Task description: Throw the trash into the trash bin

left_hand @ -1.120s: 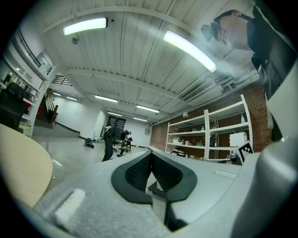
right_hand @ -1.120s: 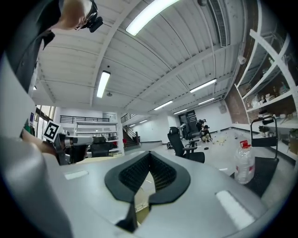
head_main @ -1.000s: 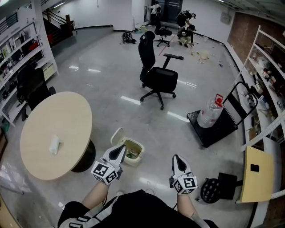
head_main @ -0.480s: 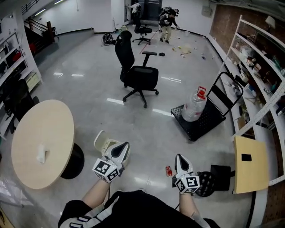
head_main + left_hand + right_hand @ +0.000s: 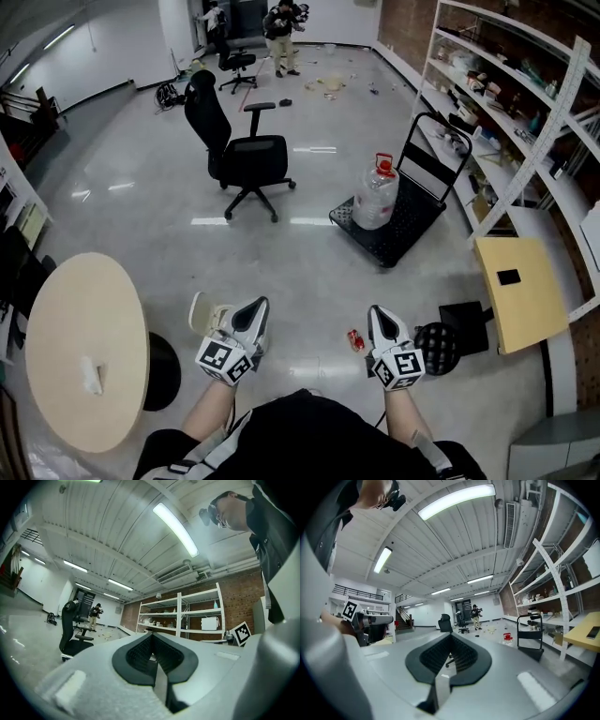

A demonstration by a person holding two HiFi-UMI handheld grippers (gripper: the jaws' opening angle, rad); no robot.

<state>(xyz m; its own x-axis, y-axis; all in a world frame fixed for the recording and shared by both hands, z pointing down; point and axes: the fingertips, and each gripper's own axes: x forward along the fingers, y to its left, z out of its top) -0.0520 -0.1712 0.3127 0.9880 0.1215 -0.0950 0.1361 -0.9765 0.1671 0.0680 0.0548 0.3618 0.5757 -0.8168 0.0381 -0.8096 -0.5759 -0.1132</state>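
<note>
Left gripper (image 5: 253,310): jaws together, nothing held. Right gripper (image 5: 378,315): jaws likewise closed, empty. Trash bin (image 5: 202,313) on floor, showing just left of left gripper, right of round table (image 5: 66,319). Small red can (image 5: 355,339) on floor between the grippers, nearer the right one.

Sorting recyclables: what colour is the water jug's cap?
The jug's cap is red; clearest in the head view.

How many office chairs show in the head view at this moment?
2. One chair stands mid-floor, left of the cart; a second is far back by the people. A dark shape at the left edge may be a third, cut off.
</note>
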